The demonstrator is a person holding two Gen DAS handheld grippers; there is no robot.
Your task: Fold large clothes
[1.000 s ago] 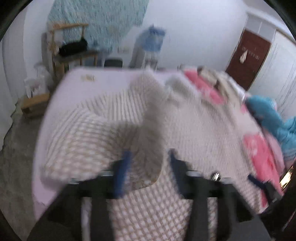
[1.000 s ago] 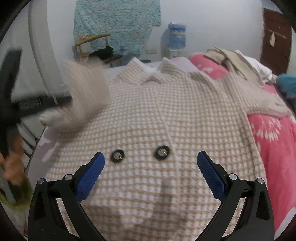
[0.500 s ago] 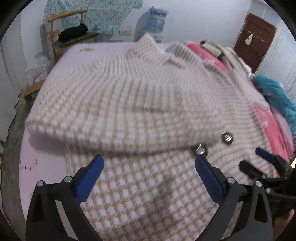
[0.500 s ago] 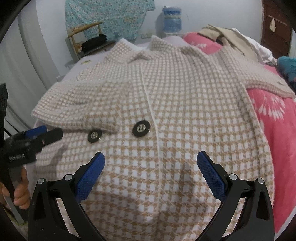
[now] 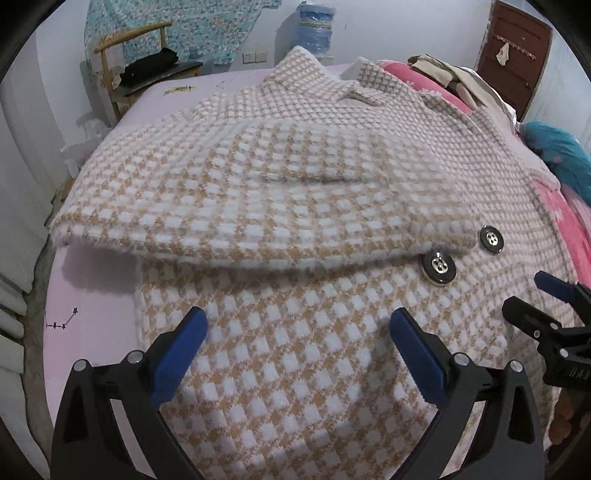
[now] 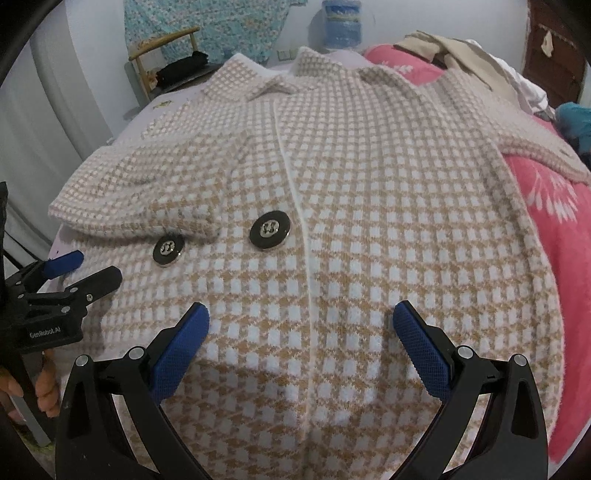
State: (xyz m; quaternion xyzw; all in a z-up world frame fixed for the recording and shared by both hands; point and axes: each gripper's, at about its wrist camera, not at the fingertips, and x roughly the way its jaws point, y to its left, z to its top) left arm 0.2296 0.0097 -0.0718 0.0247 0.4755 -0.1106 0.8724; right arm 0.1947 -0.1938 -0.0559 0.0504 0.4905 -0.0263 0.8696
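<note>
Nearest the cameras, both grippers hover over the lower front of the checked coat with nothing between their pads. The left gripper has its jaws wide apart; they have just been opening, and the sleeve they pinched a second ago is no longer in them. The right gripper also stands wide open above the hem area, just right of the white front seam, probably ready for whatever fold comes next.

A little farther, the folded sleeve lies flat across the coat's left chest, its cuff end reaching the two dark buttons. It seems laid there to narrow the garment before the body is folded. A second ago that sleeve hung in the air, bunched and blurred in the left jaws; half a second ago it had already landed and the jaws were open.

On the right, the other sleeve is spread outward onto the pink blanket, not yet folded in.

The coat lies front-up on the lilac bedsheet, collar at the far end. Beyond stand a wooden chair, a water bottle and a brown door.
</note>
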